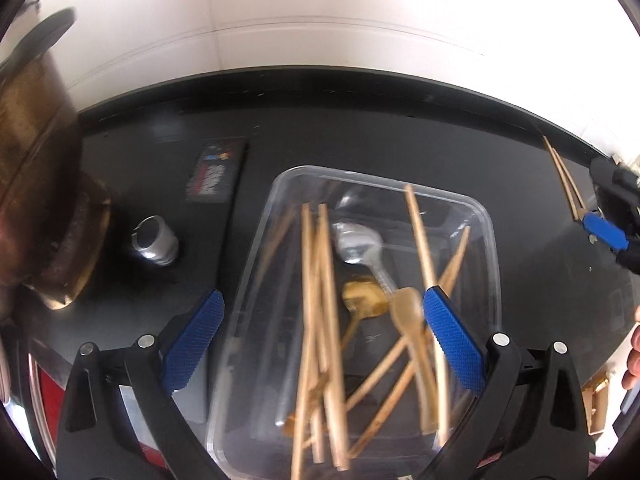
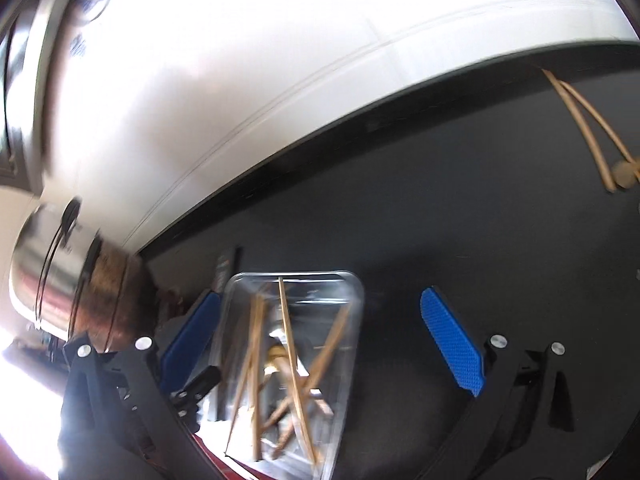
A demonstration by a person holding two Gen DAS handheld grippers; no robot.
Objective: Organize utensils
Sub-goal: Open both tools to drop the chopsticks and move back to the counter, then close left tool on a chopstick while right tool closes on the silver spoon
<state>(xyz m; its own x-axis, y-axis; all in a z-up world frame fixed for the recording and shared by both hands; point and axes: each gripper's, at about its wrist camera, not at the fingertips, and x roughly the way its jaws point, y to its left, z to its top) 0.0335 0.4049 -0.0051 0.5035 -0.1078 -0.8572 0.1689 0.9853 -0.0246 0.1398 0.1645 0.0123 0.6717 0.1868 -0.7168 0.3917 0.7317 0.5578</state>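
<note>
A clear plastic tray (image 1: pixel 486 240) on the black cooktop holds several wooden chopsticks (image 1: pixel 316 312), a metal spoon (image 1: pixel 358 242), a wooden spoon (image 1: pixel 408 312) and a small wooden fork. My left gripper (image 1: pixel 320 336) is open and empty, hovering over the tray's near half. My right gripper (image 2: pixel 320 340) is open and empty; the tray (image 2: pixel 356 292) with chopsticks (image 2: pixel 290 356) lies between its fingers, towards the left one. A pair of chopsticks (image 2: pixel 580 120) lies on the cooktop at the far right, and shows in the left wrist view (image 1: pixel 564 176) beside the right gripper (image 1: pixel 608 228).
A large steel pot (image 1: pixel 36 140) stands at the left, also seen in the right wrist view (image 2: pixel 60 276). A silver knob (image 1: pixel 154 240) and a printed label (image 1: pixel 216 172) sit left of the tray. A white tiled wall (image 1: pixel 320 12) runs behind the cooktop.
</note>
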